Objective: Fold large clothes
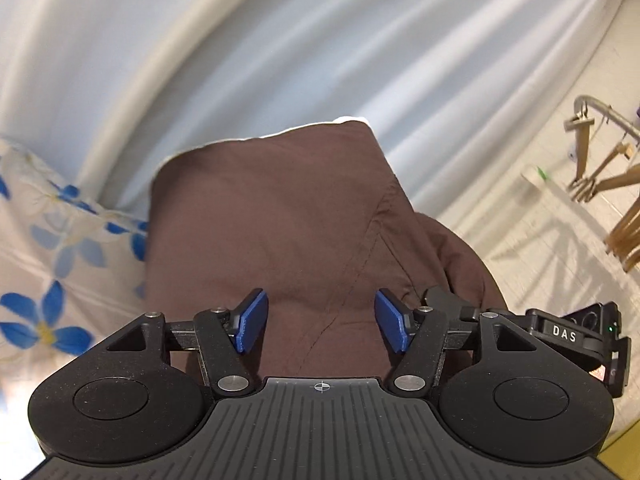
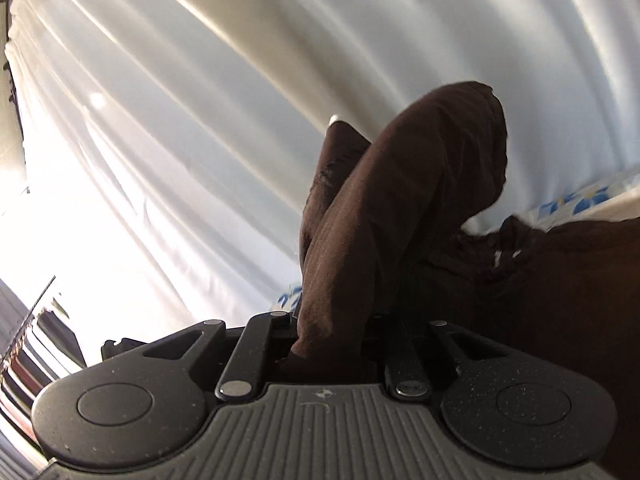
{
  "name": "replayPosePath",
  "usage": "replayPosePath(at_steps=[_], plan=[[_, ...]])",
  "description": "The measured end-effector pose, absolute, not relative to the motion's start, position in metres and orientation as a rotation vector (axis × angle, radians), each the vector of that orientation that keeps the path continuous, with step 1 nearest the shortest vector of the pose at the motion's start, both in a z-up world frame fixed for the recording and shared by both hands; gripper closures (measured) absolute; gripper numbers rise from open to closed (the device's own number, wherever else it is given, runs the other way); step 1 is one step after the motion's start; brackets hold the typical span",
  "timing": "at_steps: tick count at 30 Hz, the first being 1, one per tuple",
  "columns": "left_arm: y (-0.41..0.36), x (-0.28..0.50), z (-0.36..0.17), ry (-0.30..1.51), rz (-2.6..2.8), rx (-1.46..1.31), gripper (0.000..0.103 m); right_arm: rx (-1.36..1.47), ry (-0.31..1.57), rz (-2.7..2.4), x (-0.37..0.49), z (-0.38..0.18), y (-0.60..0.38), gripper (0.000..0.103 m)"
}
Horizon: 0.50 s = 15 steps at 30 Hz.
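Right jaws gripping brown garment (image 2: 404, 208), fold pointing upward

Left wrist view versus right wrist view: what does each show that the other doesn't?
Left only: open blue pads with brown cloth behind them, a wooden rack, and the other tool's "DAS" body. Right only: a bunched fold of the cloth rising from the right tool, pads hidden. Both: the brown cloth, pale curtain, floral sheet.

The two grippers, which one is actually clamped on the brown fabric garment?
The right gripper: brown fabric garment bunches between its closed fingers. The left gripper stands open, blue pads apart.
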<state>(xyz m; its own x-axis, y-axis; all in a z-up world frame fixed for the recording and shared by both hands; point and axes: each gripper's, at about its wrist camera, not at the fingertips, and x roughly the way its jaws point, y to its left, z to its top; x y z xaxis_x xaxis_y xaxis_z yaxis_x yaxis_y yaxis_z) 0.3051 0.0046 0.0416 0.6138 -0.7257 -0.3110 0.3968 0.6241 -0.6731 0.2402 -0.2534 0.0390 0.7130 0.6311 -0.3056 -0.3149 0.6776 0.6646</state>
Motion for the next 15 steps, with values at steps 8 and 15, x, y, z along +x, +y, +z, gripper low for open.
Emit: replayPosePath(at_steps=[8, 15], plan=[[-0.091, 0.325, 0.023, 0.671, -0.795, -0.474, 0.032, 0.598, 0.458, 0.345, 0.185, 0.040, -0.337, 0.092], [-0.171, 0.325, -0.030, 0.739, -0.822, -0.283, 0.029, 0.461, 0.591, 0.099, 0.185, -0.024, -0.395, 0.082]])
